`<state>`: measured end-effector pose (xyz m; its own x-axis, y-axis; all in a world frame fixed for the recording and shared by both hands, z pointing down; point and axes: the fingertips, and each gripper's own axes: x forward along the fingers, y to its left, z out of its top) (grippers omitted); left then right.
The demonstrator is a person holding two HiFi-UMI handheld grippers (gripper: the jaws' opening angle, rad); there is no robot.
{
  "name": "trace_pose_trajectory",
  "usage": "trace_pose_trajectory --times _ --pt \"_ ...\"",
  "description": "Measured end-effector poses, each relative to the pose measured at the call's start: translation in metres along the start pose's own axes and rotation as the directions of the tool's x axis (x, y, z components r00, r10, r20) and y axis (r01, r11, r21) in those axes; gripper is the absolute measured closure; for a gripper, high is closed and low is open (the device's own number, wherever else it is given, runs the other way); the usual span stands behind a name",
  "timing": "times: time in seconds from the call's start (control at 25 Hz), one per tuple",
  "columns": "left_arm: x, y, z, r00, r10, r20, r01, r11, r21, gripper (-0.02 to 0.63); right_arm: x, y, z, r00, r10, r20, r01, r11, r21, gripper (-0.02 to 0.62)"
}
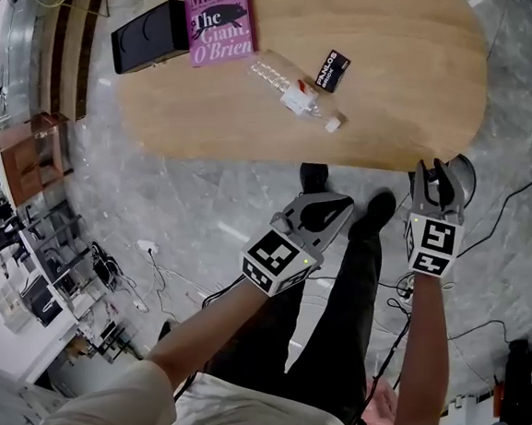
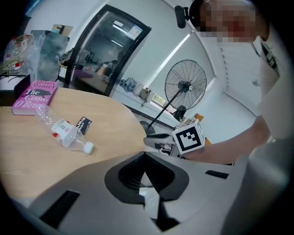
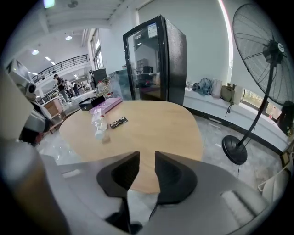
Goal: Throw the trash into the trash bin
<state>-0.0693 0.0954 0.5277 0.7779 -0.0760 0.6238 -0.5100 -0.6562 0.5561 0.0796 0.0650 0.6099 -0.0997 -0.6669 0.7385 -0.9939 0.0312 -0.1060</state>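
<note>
**A crushed clear plastic bottle [image 1: 291,92] lies on the oval wooden table [image 1: 401,65]**

The white-capped bottle rests just beside a small black packet [image 1: 331,70]. The left tool [image 2: 145,155] is closed, tips together, holding nothing. The right tool [image 3: 147,158] has a narrow gap between its jaws, empty.

- Pale tan wood grain across the surface [image 1: 401,65].
- Magenta cover with white lettering on the book [image 1: 219,17].
- Clear bottle [image 1: 290,89], white cap, red-and-white label.
- Black packet [image 1: 331,70] with white print; plain black box [image 1: 149,34].
- Grey marbled floor [image 1: 183,214].
- Grey left gripper [image 1: 340,208] and right gripper [image 1: 434,172], black pads, black-and-white square markers.
</note>
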Motion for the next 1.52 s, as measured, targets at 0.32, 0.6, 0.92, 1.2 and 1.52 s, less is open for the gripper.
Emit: trace_pose_trajectory --times 0.32,0.6,0.92,1.2,1.52 --pt "-0.017 0.029 0.007 0.999 0.035 0.035 -0.034 0.999 -0.033 0.600 0.027 0.036 0.026 0.998 0.058 0.005 -0.058 0.997 -0.042 0.531" --pt "-0.027 0.050 0.010 0.996 0.065 0.065 -0.061 0.996 -0.069 0.600 0.044 0.059 0.044 0.995 0.096 0.006 -0.096 0.992 -0.080 0.571" --pt "-0.039 0.070 0.016 0.991 0.096 0.097 -0.085 0.990 -0.108 0.600 0.064 0.083 0.063 0.991 0.134 0.002 -0.133 0.984 -0.121 0.584" --pt "-0.049 0.086 0.021 0.985 0.119 0.122 -0.102 0.985 -0.136 0.600 0.079 0.103 0.072 0.985 0.169 -0.016 -0.170 0.974 -0.150 0.584" --pt "-0.060 0.106 0.023 0.980 0.144 0.136 -0.120 0.978 -0.169 0.600 0.105 0.122 0.087 0.974 0.222 -0.034 -0.225 0.959 -0.175 0.584"
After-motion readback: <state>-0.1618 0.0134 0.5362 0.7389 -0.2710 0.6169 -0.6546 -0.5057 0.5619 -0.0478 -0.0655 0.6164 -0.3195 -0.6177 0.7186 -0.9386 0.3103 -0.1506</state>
